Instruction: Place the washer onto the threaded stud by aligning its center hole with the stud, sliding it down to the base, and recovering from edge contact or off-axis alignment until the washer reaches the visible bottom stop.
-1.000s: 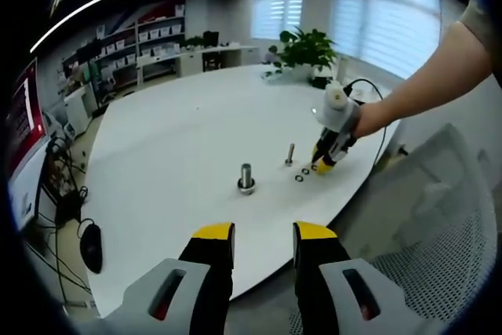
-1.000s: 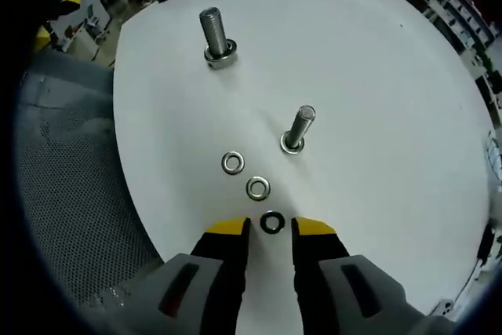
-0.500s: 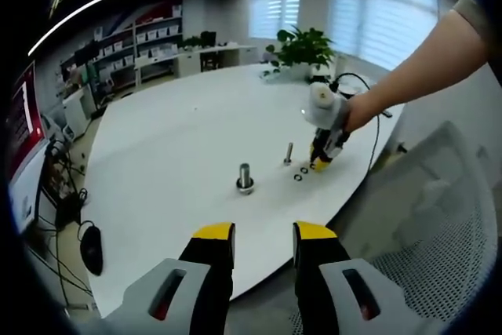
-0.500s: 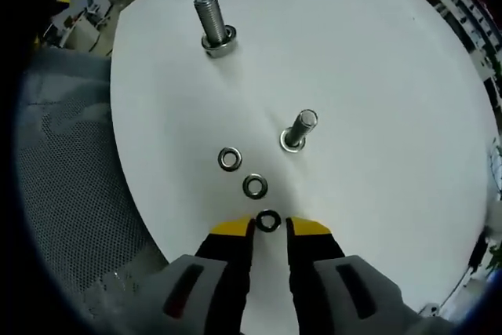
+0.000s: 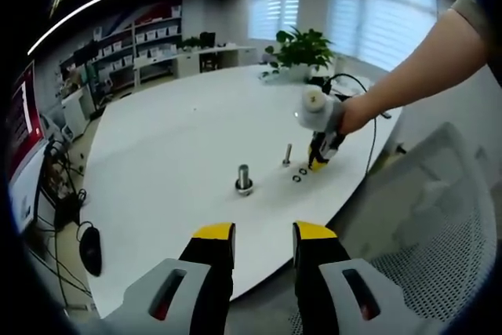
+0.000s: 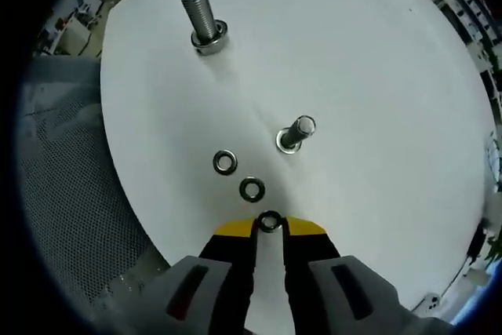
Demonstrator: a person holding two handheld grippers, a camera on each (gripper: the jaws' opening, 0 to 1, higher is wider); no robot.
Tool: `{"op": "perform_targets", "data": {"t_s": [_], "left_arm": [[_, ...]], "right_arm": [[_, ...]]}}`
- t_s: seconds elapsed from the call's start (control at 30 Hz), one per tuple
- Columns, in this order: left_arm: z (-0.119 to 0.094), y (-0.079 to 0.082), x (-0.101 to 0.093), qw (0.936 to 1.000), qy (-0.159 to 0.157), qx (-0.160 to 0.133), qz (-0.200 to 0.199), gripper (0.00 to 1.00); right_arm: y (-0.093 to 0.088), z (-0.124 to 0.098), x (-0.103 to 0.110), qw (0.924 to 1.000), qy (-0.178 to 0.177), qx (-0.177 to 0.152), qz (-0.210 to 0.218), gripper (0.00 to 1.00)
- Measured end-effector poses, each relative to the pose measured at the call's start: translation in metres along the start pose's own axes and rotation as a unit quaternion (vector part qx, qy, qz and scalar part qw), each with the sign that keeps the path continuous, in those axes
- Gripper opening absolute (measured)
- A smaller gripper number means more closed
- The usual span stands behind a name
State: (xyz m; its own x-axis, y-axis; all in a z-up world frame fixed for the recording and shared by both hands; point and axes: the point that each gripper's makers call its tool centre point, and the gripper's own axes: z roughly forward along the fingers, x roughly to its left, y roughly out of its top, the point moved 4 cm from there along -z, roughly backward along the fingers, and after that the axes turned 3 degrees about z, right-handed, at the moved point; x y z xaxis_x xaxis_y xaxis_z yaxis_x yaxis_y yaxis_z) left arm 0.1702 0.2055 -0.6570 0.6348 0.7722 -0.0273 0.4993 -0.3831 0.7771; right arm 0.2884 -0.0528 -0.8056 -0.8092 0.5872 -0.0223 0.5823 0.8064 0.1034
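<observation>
Your right tool (image 6: 269, 227) nearly pinches the washer (image 6: 269, 220) lying flat on the bench (image 6: 376, 76), at 6 o'clock from the stud (image 6: 296, 132). Thin, slick steel: grip opposite rim edges.

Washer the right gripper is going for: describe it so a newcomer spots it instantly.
On the white table, three washers line up below the small stud. The target washer is the darkest and sits between the right gripper's yellow fingers.
</observation>
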Motion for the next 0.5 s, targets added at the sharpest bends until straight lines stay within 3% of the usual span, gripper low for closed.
{"op": "perform_targets", "data": {"t_s": [0.3, 0.5], "left_arm": [[-0.0013, 0.0022, 0.0008, 1.0, 0.001, -0.009, -0.004, 0.27], [-0.0019, 0.002, 0.0011, 0.9999, 0.004, -0.01, -0.005, 0.27]], "right_arm": [[-0.0019, 0.0, 0.0042, 0.9994, -0.03, -0.01, -0.014, 0.14], [-0.0039, -0.0019, 0.0018, 0.9992, -0.028, -0.026, 0.012, 0.13]]}}
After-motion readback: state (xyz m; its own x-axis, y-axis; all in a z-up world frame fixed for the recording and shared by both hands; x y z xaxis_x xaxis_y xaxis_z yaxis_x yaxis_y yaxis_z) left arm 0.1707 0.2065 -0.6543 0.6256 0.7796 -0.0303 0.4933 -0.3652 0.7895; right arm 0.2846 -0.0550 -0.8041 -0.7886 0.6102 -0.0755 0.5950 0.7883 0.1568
